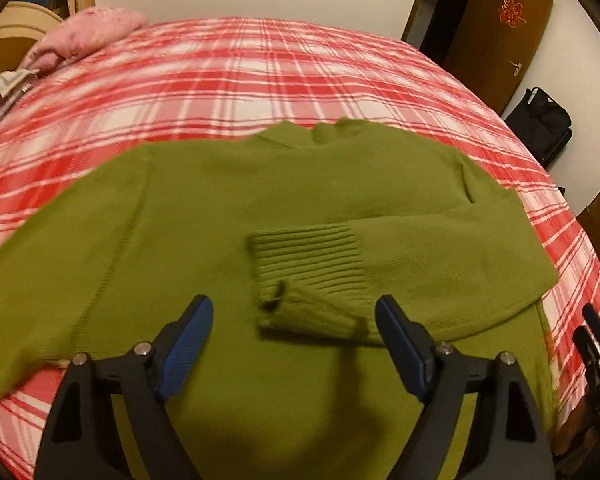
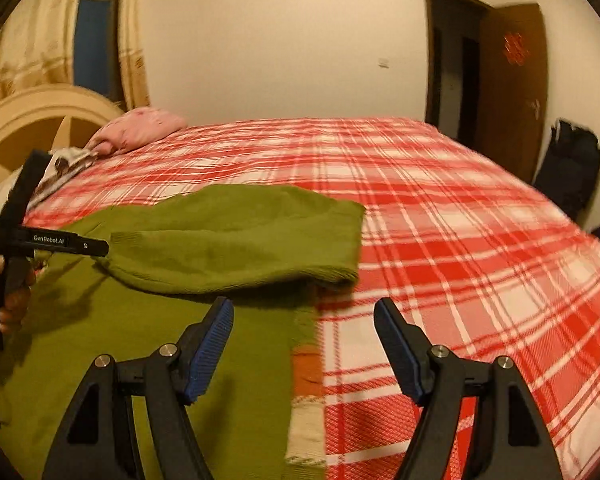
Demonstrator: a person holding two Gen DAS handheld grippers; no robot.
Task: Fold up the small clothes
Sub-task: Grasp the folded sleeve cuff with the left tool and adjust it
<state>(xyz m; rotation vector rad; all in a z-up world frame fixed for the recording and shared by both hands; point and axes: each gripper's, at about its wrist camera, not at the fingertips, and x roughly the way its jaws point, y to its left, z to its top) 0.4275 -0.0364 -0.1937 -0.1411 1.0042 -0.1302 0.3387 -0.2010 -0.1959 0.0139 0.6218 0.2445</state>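
On the red plaid bed [image 1: 300,64] a green sweater [image 1: 204,208] was spread flat, its far sleeve folded across the chest, cuff [image 1: 304,264] just ahead of the left gripper [image 1: 294,340]. Both the left and the right gripper [image 2: 304,340] were seen with jaws apart and nothing between them. The unfolded sleeve [image 1: 32,280] ran left of the cuff, nearer the left gripper; a pink pillow [image 1: 96,28] lay well apart, and nothing was seen barring the way.

I see a big bed [image 1: 300,60] with a red and white checked sheet on top. A green sweater [image 1: 204,216] lies flat on the sheet, close to me. One sleeve is folded over its middle. Far off by the headboard lie a pink pillow [image 1: 100,28] and a patterned cloth [image 1: 0,92].
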